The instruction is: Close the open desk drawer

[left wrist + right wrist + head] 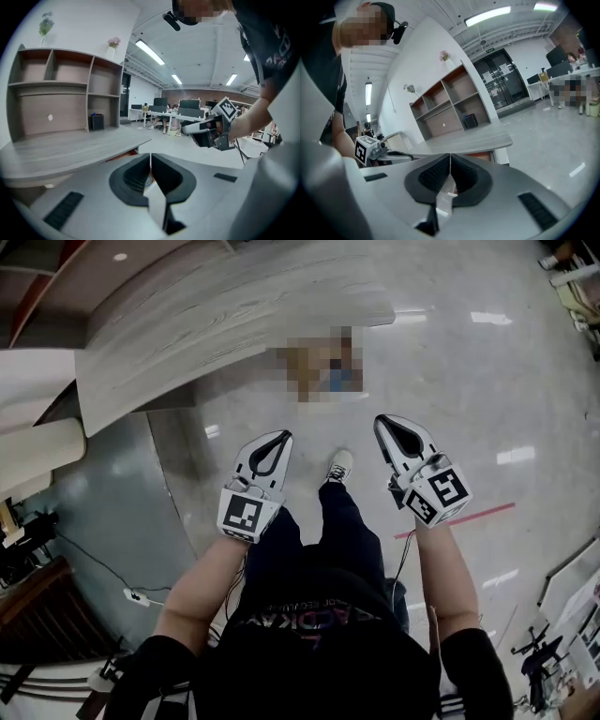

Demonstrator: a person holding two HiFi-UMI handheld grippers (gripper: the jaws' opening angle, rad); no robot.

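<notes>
The left gripper and right gripper are hovering over the floor, both with jaws pressed together on nothing. The desk is standing at eleven o'clock from them. An orange-brown panel is showing under its edge, but the drawer cannot be made out for certain.

The desk has a pale grey wood-grain top with a rounded corner. It stands ahead of the left gripper and the right gripper, apart from both and more to the left gripper's side. Under the top's edge, seen past the left gripper's tips, runs a reddish-brown strip. Whether it is the drawer's front or its inside cannot be told.
</notes>
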